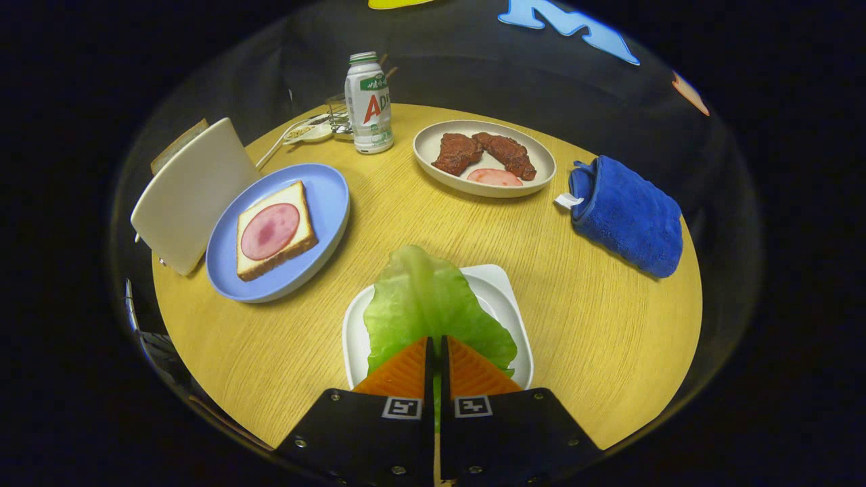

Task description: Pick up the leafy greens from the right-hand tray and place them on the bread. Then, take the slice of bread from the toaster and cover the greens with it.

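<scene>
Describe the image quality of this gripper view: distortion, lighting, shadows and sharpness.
Gripper view: fisheye bends the round light-wood table into a bulge; lighting is even and soft, with faint shadows under the blue round plate and beige oval dish; no strong glare; the green lettuce leaf, pinched between the hand-held gripper fingers, looks sharp, as does the white bottle.

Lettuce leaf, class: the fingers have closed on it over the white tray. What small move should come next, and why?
Probably lift the lettuce straight up off the white tray. The gripper looks shut on the leaf's near end, yet the leaf lies flat on the tray. The bread with its ham slice waits on the blue plate, beyond and to the left.
</scene>
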